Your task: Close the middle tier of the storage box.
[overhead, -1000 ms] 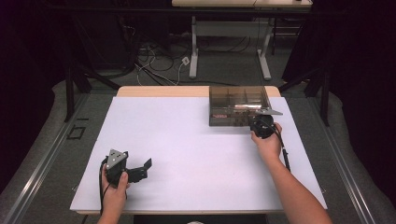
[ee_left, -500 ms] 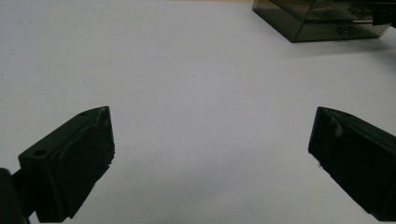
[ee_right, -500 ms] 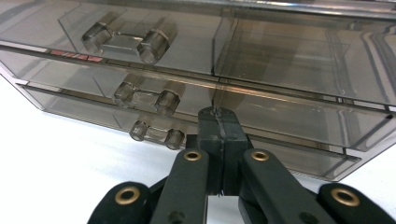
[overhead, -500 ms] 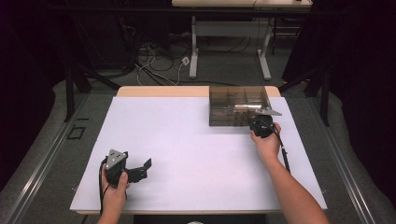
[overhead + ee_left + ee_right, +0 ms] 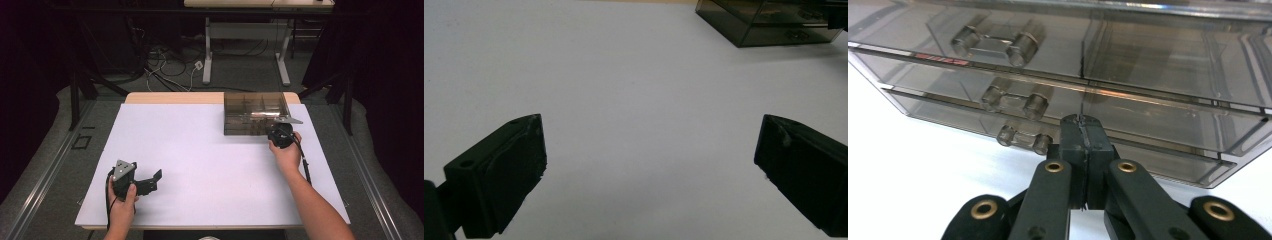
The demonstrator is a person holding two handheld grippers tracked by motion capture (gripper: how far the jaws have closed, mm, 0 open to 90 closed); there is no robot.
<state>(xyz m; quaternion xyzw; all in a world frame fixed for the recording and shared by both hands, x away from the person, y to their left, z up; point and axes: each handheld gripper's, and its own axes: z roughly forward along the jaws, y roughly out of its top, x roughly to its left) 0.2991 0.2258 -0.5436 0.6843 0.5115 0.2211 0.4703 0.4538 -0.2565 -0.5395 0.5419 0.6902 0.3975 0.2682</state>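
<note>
The right hand-held gripper (image 5: 1083,131), jaws pressed together, sits just before the smoky drawer box (image 5: 1148,60); the left hand-held gripper (image 5: 649,165) is spread wide.

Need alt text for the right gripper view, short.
The right gripper, jaws shut with nothing between them, points at the front of a smoky clear drawer unit on a white table. Three stacked drawer handles sit just left of its tips.

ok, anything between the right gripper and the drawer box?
Nothing visible. The right gripper, jaws shut, sits right at the front of the drawer box, beside the bottom drawer's handle. Whether it touches the front can't be told.
</note>
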